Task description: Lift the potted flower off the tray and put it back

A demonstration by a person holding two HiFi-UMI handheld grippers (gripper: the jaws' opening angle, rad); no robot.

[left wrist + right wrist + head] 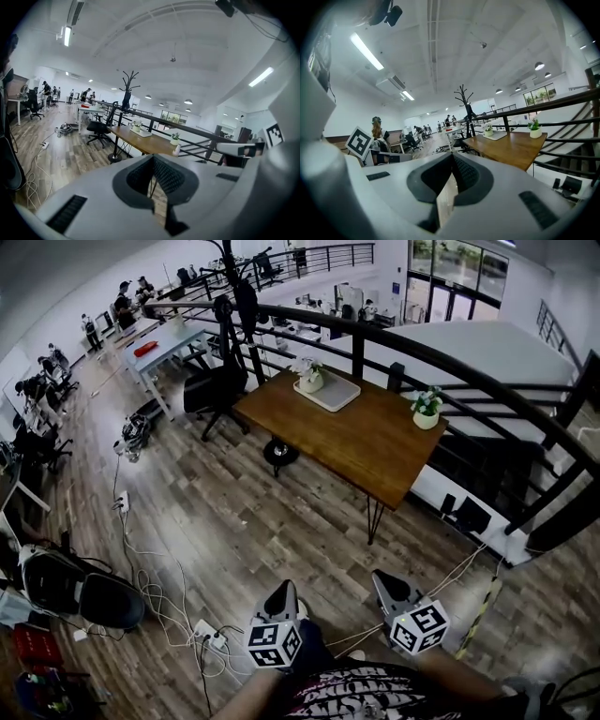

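**Q:** Where is the flower, and why there?

**A:** The flower [310,377] stands upright in its pot on the tray [343,394]. The tray lies at the far end of the desk [375,446], just beside the railing [375,332]. Nothing has been lifted yet, so the tray marks both the start and the return spot. A second pot [426,414] sits at the desk's right edge, well apart from the tray. It is not on the tray, so it is probably not your target.

**Q:** And the tongs?

**A:** You hold the left tongs [284,592] and the right tongs [383,579] low in front of your body, side by side and aimed towards the desk. Open floor [234,512] lies between you and it. In each gripper view the pads are pressed together at the tips with nothing between them. That fits an approach, since there is nothing to carry yet.

**Q:** What does the next move call for?

**A:** Most likely you must close the distance to the desk first. Then spread one pair of tongs around the pot. Watch the cables [155,601] on the floor to your left.
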